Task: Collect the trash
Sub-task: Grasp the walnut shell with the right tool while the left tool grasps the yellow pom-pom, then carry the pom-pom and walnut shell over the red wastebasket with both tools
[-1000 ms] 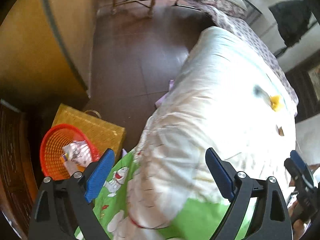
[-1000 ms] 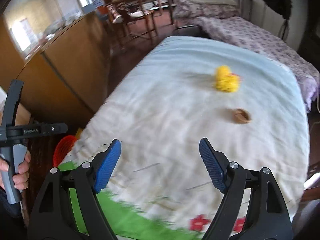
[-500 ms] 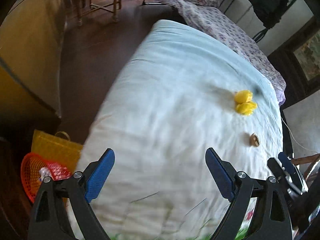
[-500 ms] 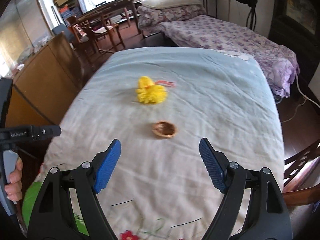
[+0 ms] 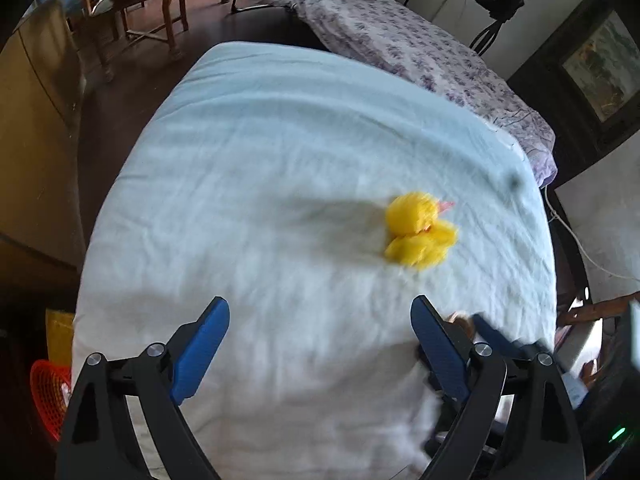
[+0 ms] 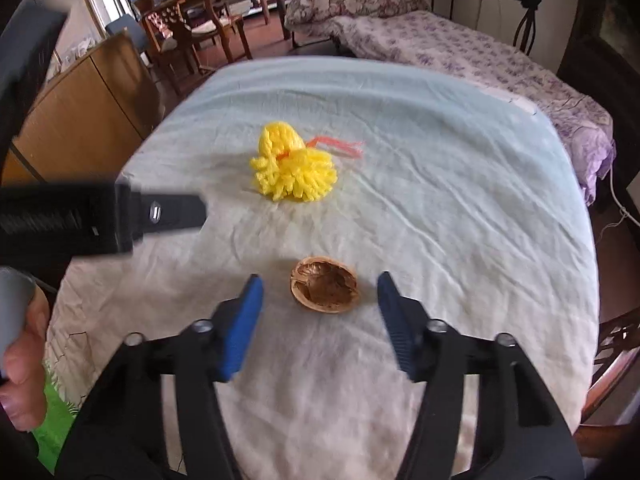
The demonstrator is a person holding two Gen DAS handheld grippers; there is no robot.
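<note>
**Right gripper lines up on a walnut shell on the bed**

A bedroom with dark floor, wooden chairs (image 6: 192, 36) at the back and a second bed under a purple flowered cover (image 6: 460, 48); in front lies a bed (image 6: 460, 208) spread with a pale, creased sheet. Two bits of trash rest on that sheet: half a walnut shell (image 6: 325, 290), hollow side up, and farther off a yellow yarn pompom (image 6: 294, 170) with an orange thread trailing from it

The right gripper (image 6: 320, 312) has its blue fingers spread wide, one on each side of the shell and touching neither it nor, as far as can be seen, the sheet. That straddle looks like the setup for a pinch across the shell's width; it is thin and curved, so a light, centred close seems wise

The left gripper (image 5: 320, 340) is likewise wide apart and holds nothing, pointed at the pompom, probably waiting its turn. An orange basket (image 5: 50, 396) sits on the floor at the bed's near left corner, a likely place for the trash, next to something yellow

No brand, label or legible writing shows anywhere, only a small unreadable mark on the left tool's body
</note>
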